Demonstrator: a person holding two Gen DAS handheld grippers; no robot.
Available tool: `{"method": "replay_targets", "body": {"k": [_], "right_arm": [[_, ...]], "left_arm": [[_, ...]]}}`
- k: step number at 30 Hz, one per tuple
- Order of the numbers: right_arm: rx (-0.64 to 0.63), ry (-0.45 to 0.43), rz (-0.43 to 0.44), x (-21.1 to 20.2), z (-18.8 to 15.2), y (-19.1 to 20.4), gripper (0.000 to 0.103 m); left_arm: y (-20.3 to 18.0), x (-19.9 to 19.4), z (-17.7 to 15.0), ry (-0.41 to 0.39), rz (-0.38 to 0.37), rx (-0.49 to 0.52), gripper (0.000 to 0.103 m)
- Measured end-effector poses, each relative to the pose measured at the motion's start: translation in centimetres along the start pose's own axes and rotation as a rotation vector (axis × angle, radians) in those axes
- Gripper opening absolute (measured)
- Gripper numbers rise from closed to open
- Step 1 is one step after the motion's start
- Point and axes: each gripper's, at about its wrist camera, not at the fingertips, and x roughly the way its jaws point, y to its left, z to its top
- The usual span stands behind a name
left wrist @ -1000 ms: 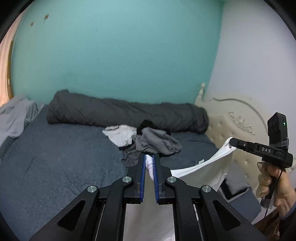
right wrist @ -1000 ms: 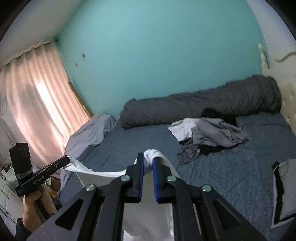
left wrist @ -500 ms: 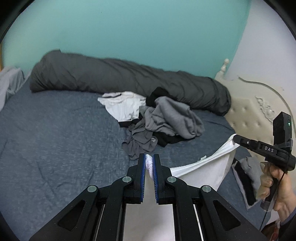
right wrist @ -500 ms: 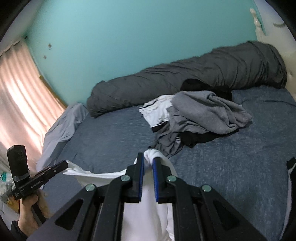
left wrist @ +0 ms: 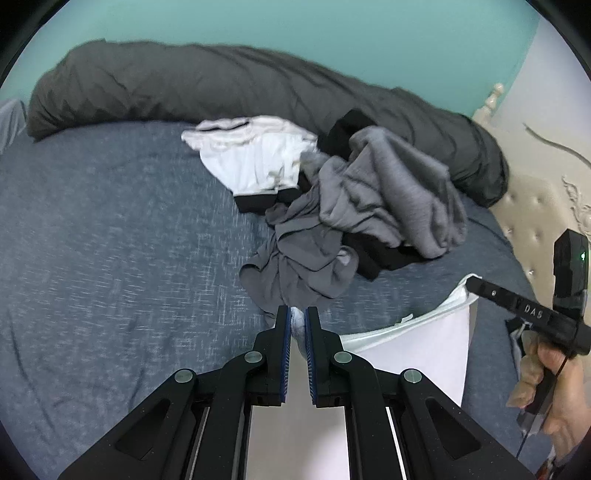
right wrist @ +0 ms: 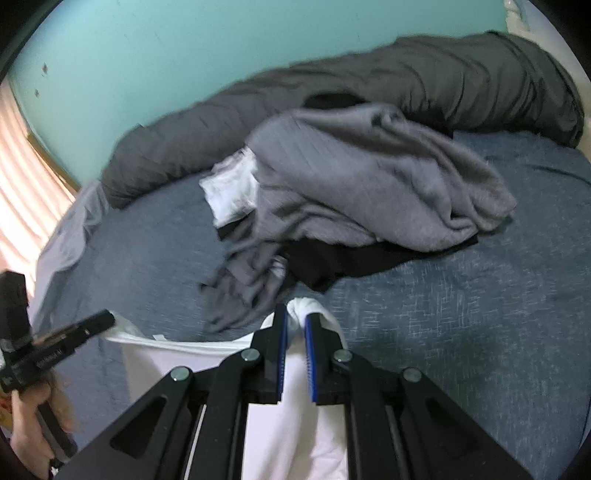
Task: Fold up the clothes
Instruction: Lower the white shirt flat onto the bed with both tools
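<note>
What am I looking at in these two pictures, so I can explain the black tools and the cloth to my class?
There is no robot here: a person holds a black two-finger gripper in each hand, and each gripper carries a wide-angle camera looking along its fingers. One picture comes from the left gripper, the other from the right gripper. Each view also shows the other tool held by a hand at its edge. Both grippers are shut on the top edge of one white garment, stretched between them above a bed with a blue-grey bedsheet. On the bed lies an unfolded clothes pile of grey, black and white items, with a rolled dark grey duvet against the turquoise wall.
</note>
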Motion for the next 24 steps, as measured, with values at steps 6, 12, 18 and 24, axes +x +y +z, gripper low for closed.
{"method": "replay_targets", "body": {"k": [6, 12, 18, 24], "right_arm": [[0.014, 0.048, -0.022, 6.0, -0.6, -2.3, 0.008], [0.025, 0.091, -0.040, 10.2, -1.3, -3.6, 0.009], [0.038, 0.122, -0.040, 12.1, -2.2, -4.2, 0.011], [0.065, 0.028, -0.012, 8.1, -2.5, -4.4, 0.049]], "left_arm": [[1.3, 5.8, -0.2, 0.048, 0.022, -0.017, 0.008], [2.5, 9.6, -0.8, 0.075, 0.037, -0.034, 0.008], [4.3, 10.4, -1.8, 0.075, -0.017, -0.095, 0.011], [5.6, 5.3, -2.5, 0.020, -0.033, -0.103, 0.032]]}}
